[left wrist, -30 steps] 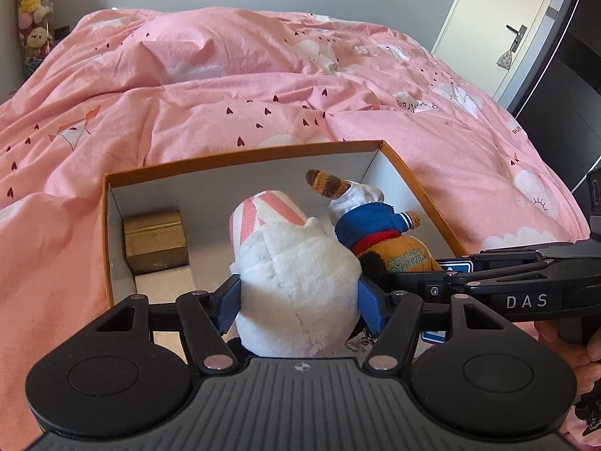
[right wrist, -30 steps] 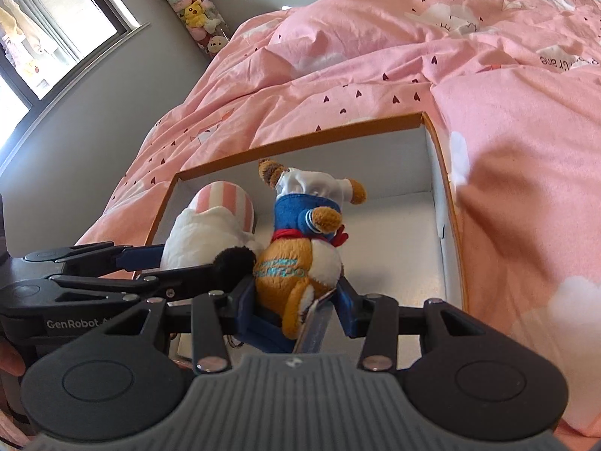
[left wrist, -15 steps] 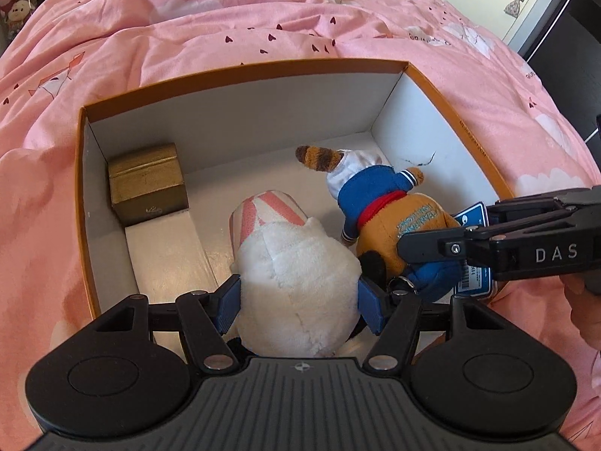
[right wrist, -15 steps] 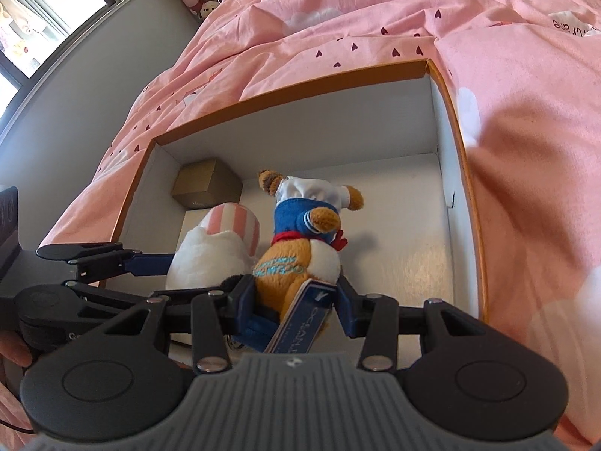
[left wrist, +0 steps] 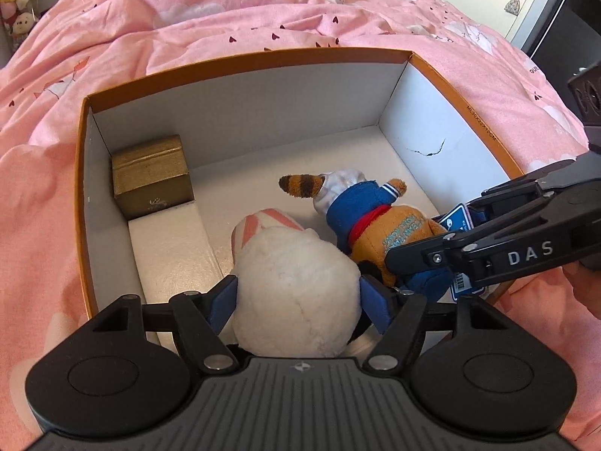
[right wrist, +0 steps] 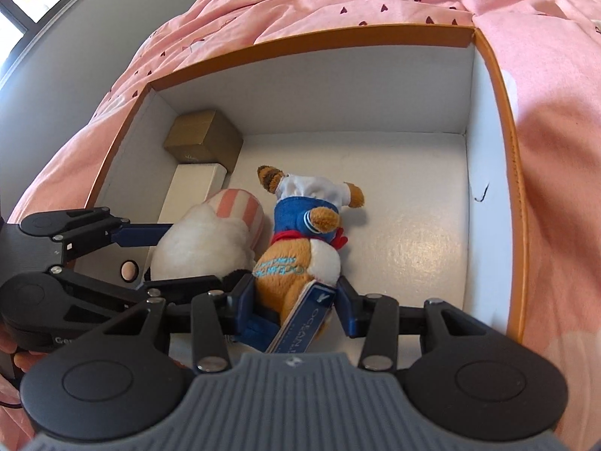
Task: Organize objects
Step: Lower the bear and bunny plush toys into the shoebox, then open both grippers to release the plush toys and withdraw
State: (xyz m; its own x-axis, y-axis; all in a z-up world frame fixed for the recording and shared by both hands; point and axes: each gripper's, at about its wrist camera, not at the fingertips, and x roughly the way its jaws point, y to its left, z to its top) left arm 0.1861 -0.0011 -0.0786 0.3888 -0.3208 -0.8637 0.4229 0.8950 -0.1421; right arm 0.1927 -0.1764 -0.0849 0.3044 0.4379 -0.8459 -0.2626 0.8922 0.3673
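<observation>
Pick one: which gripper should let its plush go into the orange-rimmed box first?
Probably left. The left gripper has just been opening around the white-and-pink plush, already low beside the white carton. The right gripper clamps the brown sailor-suit plush.

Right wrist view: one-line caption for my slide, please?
Right tongs lowering a sailor-suited plush into an orange-rimmed box.

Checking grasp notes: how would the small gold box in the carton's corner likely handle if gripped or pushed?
The gold box shows crisp edges and flat faces, so probably stiff. It sits flat against the carton wall, so it would likely slide rather than roll. Its sheen hints at slipperiness.
</observation>
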